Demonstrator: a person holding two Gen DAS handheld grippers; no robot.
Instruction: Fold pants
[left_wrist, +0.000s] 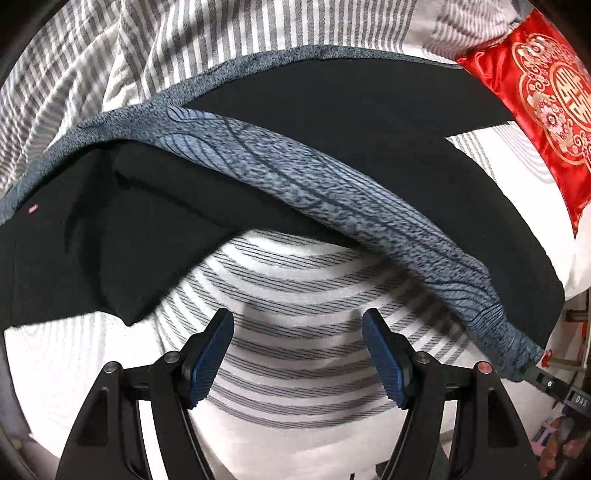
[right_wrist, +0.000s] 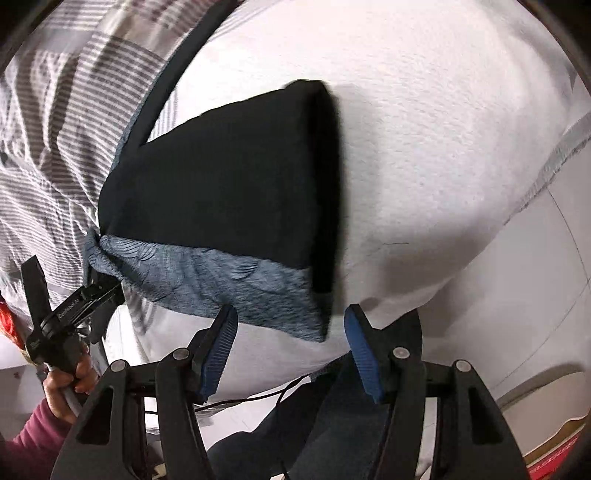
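Note:
The pants (left_wrist: 332, 122) lie on the bed, black with a blue-grey patterned band (left_wrist: 332, 192) turned out across them. My left gripper (left_wrist: 297, 315) is open over the striped sheet just short of them, with nothing between its blue pads. In the right wrist view the pants (right_wrist: 229, 177) are a folded black wedge with the band (right_wrist: 221, 284) along its near edge. My right gripper (right_wrist: 291, 314) is open, and the band's corner lies just beyond its fingertips, untouched. A hand in a pink sleeve holds the left gripper (right_wrist: 105, 290), whose tip is by the band's bunched end.
A red embroidered cushion (left_wrist: 546, 110) lies at the pants' far right. A grey-striped duvet (left_wrist: 110, 55) is rumpled behind them. The white sheet (right_wrist: 443, 147) drops off at the bed's edge to a pale floor (right_wrist: 535, 295). A black cable (right_wrist: 258, 398) hangs near a person's dark trouser leg (right_wrist: 325, 424).

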